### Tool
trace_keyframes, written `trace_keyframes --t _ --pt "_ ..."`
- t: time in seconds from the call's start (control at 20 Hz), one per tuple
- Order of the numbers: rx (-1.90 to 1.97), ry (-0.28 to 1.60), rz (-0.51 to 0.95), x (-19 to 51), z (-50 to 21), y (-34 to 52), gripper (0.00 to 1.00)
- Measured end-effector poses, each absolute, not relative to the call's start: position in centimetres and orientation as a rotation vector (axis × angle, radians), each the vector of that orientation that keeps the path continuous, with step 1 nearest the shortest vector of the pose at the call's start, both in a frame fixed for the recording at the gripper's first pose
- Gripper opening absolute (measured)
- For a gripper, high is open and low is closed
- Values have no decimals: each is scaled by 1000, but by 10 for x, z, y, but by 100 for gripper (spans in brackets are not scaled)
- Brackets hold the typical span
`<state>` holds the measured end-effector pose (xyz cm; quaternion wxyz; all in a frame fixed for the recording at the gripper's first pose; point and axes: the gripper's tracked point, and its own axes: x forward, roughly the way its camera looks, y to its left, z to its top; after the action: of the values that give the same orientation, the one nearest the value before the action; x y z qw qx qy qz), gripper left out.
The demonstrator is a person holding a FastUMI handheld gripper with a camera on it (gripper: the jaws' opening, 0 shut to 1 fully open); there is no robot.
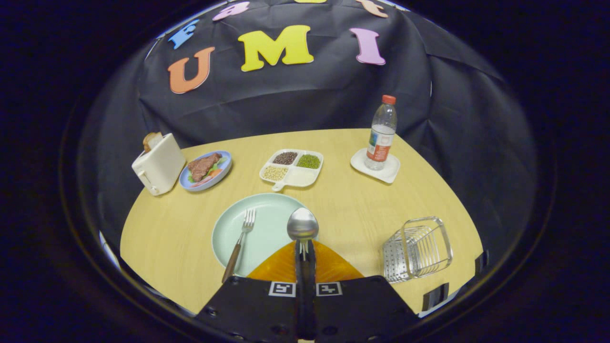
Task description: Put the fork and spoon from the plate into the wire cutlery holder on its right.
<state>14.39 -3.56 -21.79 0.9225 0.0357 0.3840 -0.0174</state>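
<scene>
My gripper (305, 247) is shut on the spoon (302, 224). Its orange fingers (279, 267) press together on the handle, and the shiny bowl sticks out just ahead of the tips, over the right part of the pale green plate (267, 205). The fork (240, 240), with a brown handle, lies on the plate left of the fingers, tines pointing away. The wire cutlery holder (418, 247) stands on the table to the right of the fingers and the plate, a short way off. Most of the spoon's handle is hidden between the fingers.
Beyond the plate sit a white divided tray of beans (291, 167), a blue plate with food (206, 170) and a cream toaster (158, 164) at the far left. A water bottle (381, 133) stands on a white coaster at the far right. The wooden table (357, 205) ends near the holder.
</scene>
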Motion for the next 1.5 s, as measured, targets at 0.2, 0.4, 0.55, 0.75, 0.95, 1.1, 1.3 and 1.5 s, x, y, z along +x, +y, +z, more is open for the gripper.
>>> trace_keyframes --t 0.2,0.4,0.55,0.75,0.95,1.1,1.3,1.5 --pt "94 750 -75 131 -194 -79 1" --pt "113 734 -119 114 -184 -123 1" --pt "120 739 -146 103 -185 -152 1" --pt "143 755 -181 92 -193 -175 1" --pt "167 826 -185 84 -219 -178 1" --pt "152 817 -208 89 -223 -184 1" --pt "141 807 -208 92 -220 -184 1" --pt "138 802 -213 93 -219 -184 3"
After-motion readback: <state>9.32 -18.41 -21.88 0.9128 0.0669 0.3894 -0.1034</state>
